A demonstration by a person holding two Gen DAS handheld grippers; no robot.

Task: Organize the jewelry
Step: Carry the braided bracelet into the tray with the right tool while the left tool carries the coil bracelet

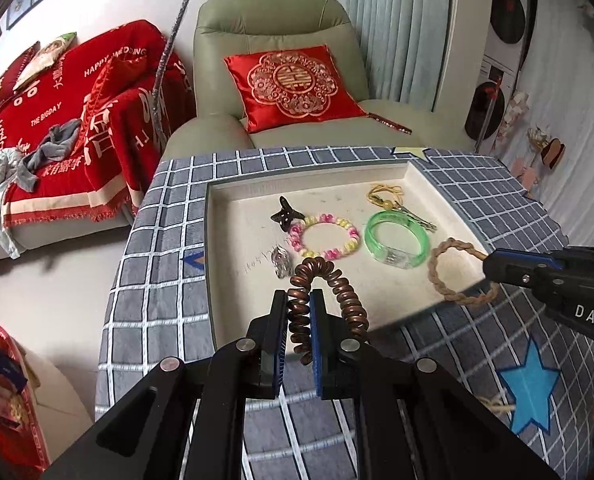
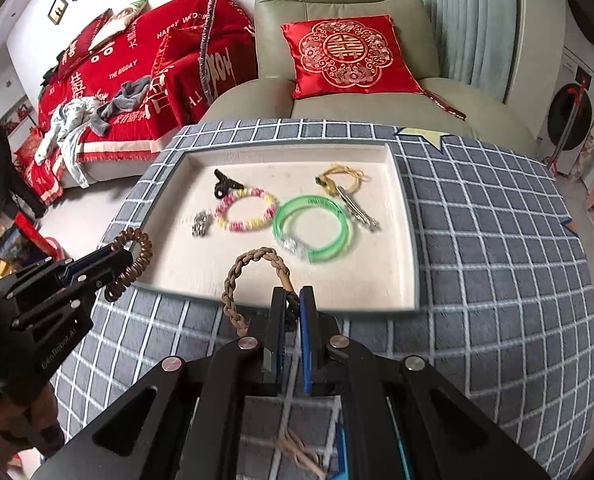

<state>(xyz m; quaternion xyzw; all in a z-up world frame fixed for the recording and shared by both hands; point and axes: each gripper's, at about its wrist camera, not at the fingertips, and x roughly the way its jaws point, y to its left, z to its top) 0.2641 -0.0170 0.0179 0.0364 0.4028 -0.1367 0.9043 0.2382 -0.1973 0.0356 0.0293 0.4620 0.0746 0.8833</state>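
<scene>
My left gripper (image 1: 299, 300) is shut on a brown spiral coil bracelet (image 1: 339, 284), held over the near edge of the white tray (image 1: 233, 240); it also shows in the right wrist view (image 2: 135, 260). My right gripper (image 2: 293, 300) is shut on a tan braided rope bracelet (image 2: 253, 264), held over the tray's near rim; it shows in the left wrist view (image 1: 457, 272). In the tray lie a pink-yellow bead bracelet (image 2: 247, 208), a green clear bangle (image 2: 313, 232), a black hair claw (image 2: 223, 184), a small silver piece (image 2: 201, 224), a yellow cord (image 2: 343, 178) and a silver clip (image 2: 359, 210).
The tray sits on a grey checked cloth (image 2: 477, 240) with blue star patches (image 1: 531, 384). A loose tan cord (image 2: 297, 452) lies on the cloth under my right gripper. A green armchair with a red cushion (image 2: 349, 56) stands behind, a red-covered sofa (image 1: 57, 128) at left.
</scene>
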